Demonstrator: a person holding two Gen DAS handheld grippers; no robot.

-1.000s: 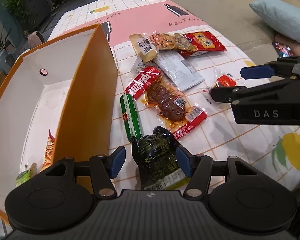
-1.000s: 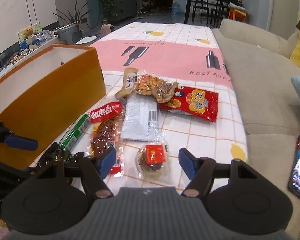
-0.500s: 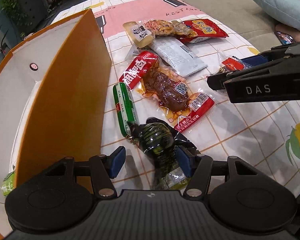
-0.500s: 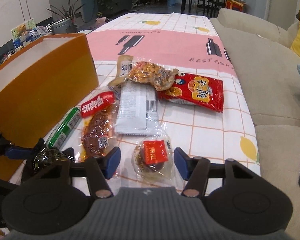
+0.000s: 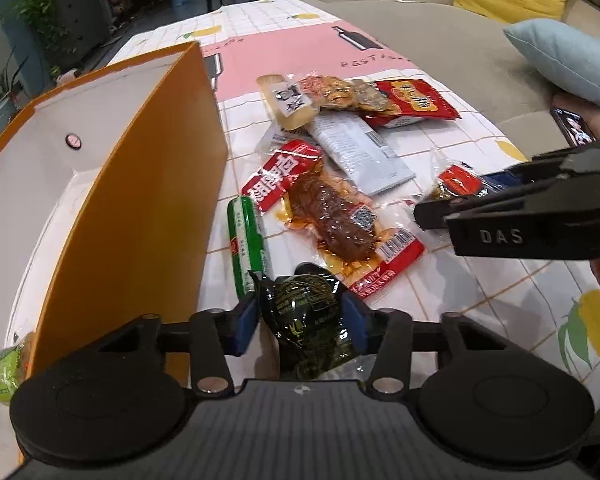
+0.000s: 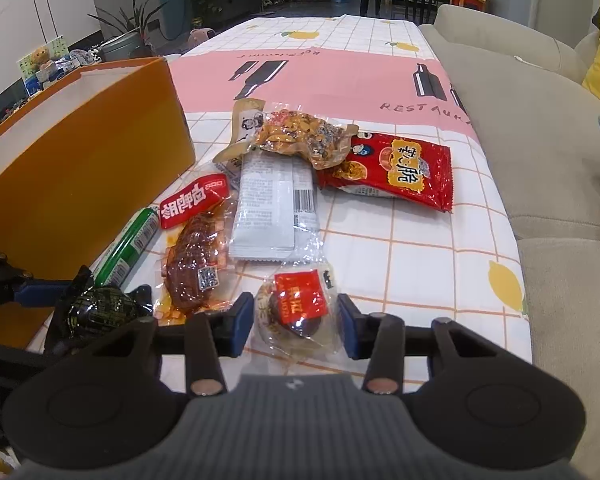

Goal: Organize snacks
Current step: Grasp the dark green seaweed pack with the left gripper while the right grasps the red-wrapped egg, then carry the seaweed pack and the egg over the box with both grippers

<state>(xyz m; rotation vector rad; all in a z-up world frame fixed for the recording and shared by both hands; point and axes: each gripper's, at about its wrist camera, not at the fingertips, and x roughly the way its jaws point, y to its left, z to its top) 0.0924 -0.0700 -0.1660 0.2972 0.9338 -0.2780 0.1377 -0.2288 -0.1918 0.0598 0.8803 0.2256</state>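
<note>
My left gripper (image 5: 300, 318) has its blue pads against a black-and-green wrapped snack (image 5: 306, 312), shut on it low over the tablecloth beside the orange box (image 5: 140, 208). My right gripper (image 6: 296, 322) straddles a clear packet with a red label (image 6: 298, 300); the pads stand just off its sides. The same packet shows in the left wrist view (image 5: 456, 184). Loose snacks lie ahead: a green sausage stick (image 5: 244, 240), a braised meat pack (image 5: 332, 220), a white packet (image 6: 272, 208), a red crisp bag (image 6: 396, 168).
The orange box is open, white inside, with a green packet (image 5: 2, 372) at its near end. A beige sofa (image 6: 540, 120) runs along the table's right edge, with a phone (image 5: 572, 130) and cushions on it. A pink band crosses the tablecloth (image 6: 320, 76) farther away.
My left gripper has closed from wide open onto the black-and-green snack. My right gripper has come down around the red-label packet and narrowed its jaws.
</note>
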